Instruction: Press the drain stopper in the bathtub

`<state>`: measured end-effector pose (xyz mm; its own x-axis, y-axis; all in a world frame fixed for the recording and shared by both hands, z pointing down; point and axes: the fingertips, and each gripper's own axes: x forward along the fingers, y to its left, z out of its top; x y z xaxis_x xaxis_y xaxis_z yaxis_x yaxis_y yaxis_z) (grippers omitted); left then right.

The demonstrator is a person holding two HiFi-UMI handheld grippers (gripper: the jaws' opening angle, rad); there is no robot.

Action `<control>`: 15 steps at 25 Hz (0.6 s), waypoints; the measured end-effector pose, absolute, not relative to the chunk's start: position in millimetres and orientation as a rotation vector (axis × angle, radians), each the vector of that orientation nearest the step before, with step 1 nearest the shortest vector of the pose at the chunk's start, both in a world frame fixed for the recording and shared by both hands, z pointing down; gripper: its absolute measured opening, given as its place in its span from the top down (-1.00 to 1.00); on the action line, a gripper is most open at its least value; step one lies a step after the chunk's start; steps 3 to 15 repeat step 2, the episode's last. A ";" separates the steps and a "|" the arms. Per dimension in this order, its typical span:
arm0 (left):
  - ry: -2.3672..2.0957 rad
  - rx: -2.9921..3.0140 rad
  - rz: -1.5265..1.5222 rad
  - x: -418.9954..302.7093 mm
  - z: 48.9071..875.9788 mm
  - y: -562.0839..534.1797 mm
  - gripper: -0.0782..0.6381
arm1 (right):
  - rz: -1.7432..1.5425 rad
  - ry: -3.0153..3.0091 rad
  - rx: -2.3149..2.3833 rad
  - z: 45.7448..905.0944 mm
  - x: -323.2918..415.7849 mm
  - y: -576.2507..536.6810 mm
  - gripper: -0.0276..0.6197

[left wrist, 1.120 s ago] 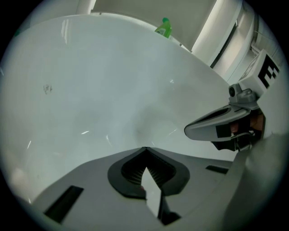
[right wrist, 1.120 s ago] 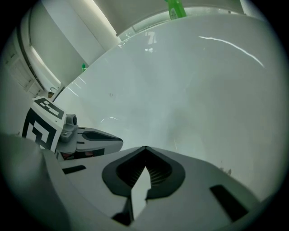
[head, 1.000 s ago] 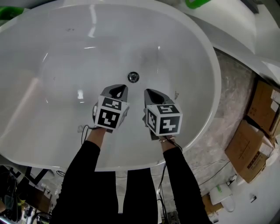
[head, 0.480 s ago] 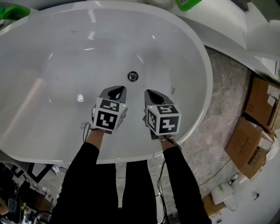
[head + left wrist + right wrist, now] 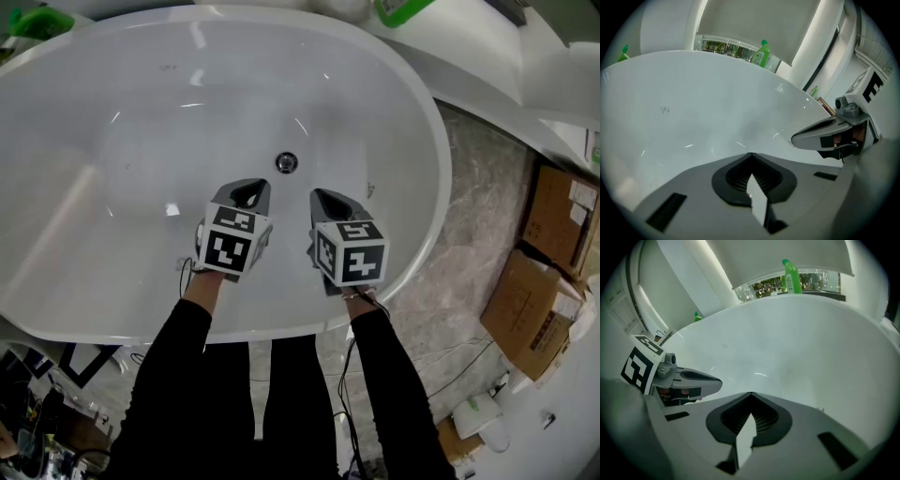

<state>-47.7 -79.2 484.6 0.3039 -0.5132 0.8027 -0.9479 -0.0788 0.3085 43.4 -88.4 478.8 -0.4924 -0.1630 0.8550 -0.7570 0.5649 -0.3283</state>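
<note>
White bathtub (image 5: 412, 112) fills most of the head view, with marbled floor (image 5: 469, 244) and cardboard boxes (image 5: 553, 262) off to its right. From my end, the left gripper (image 5: 251, 193) has its jaws pressed together with nothing between them; its own view shows the two tips meeting in a point against bare tub wall. Same for the right gripper (image 5: 328, 201): jaws closed tip to tip, empty. Both sit side by side at the centre of the frame, apart from each other, above the tub's floor. The drain stopper (image 5: 286, 162) lies just above them in the frame, between the two tips and touched by neither. A green bottle (image 5: 791, 276) stands beyond the tub's far rim at the top of the right gripper view. Against half a second ago I see grippers and stopper in almost the same spots; only the tub's right rim has slid slightly leftwards in the frame
</note>
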 end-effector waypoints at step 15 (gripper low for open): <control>-1.331 1.725 0.644 -49.1 482.3 -78.8 0.77 | 0.910 -1.979 0.736 476.6 41.7 -87.5 0.91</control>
